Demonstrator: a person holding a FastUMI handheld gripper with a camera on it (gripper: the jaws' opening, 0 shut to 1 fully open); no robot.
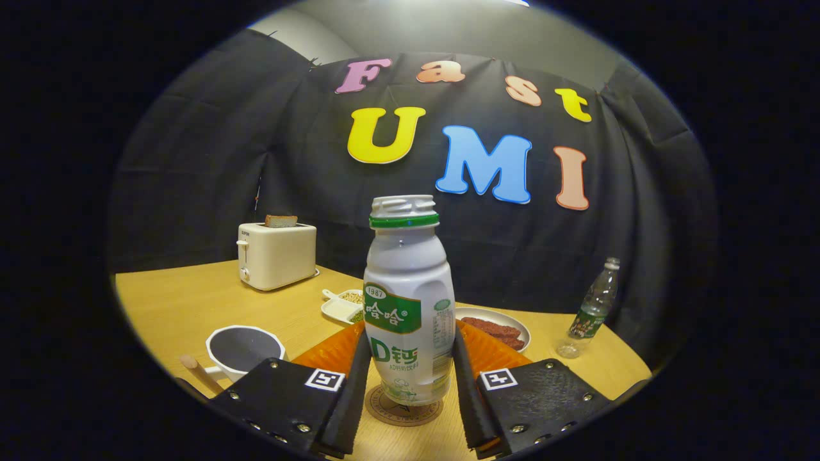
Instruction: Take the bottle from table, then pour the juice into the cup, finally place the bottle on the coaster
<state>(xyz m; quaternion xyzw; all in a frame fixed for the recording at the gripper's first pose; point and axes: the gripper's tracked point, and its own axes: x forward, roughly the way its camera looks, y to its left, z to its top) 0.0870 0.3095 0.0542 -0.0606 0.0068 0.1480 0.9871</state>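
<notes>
White bottle (409, 301) upright on round coaster (403, 407), uncapped, contents not visible through opaque wall. Gripper (410, 390) fingers flanking bottle's lower body, one on each side; contact hard to confirm. Cup (244, 351) beside left finger, inside dark, filling unclear. Plate (496, 328) behind, partly hidden by bottle.

Cloth-walled booth: toaster (277, 255), laid table (192, 301).
</notes>
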